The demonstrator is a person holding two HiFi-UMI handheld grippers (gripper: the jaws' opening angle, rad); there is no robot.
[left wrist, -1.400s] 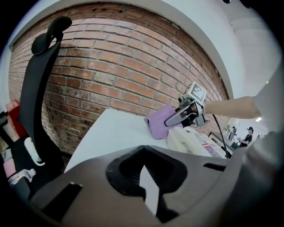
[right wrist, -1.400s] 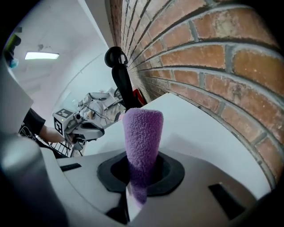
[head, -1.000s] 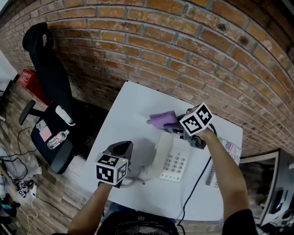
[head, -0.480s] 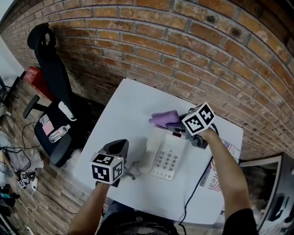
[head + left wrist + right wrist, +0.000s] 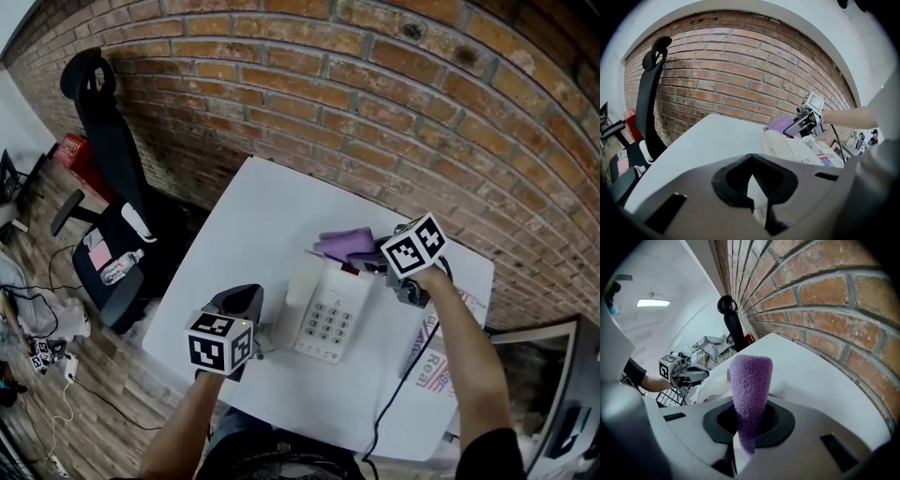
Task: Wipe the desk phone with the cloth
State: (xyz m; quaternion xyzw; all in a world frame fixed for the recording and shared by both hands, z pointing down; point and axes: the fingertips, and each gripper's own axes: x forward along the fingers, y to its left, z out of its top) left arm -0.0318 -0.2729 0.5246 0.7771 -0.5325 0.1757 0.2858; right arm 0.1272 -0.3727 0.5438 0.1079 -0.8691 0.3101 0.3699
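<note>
Right gripper [image 5: 375, 264] was up at the far end of the desk phone [image 5: 328, 309], and it had the cloth [image 5: 750, 394] clamped tight. The jaws had closed on it, and a thick roll of fuzzy purple fleece poked straight out between them. From the head view the cloth hung just past the phone's far edge. Whether it was actually touching the plastic could not be told.

The phone itself was a smooth, off-white wedge with a grid of small grey keys. Its rounded handset lay along the left side. It sat near the middle of the plain white table [image 5: 253, 216], turned a little askew.

Over at the near left, the left gripper [image 5: 242, 302] hovered just beside the phone's near-left corner. Its dark jaws had come together at the tips with nothing between them. Only a pale sliver showed in the notch behind them.

A thin black cable [image 5: 398, 394] ran down the right side of the table toward the near edge. A printed paper [image 5: 436, 361] lay flat just right of it. Beyond the table stood a rough red brick wall [image 5: 394, 84] with pale mortar lines. Far left was a black office chair [image 5: 103, 159] with a clear bottle [image 5: 120, 271] lying on its seat.
</note>
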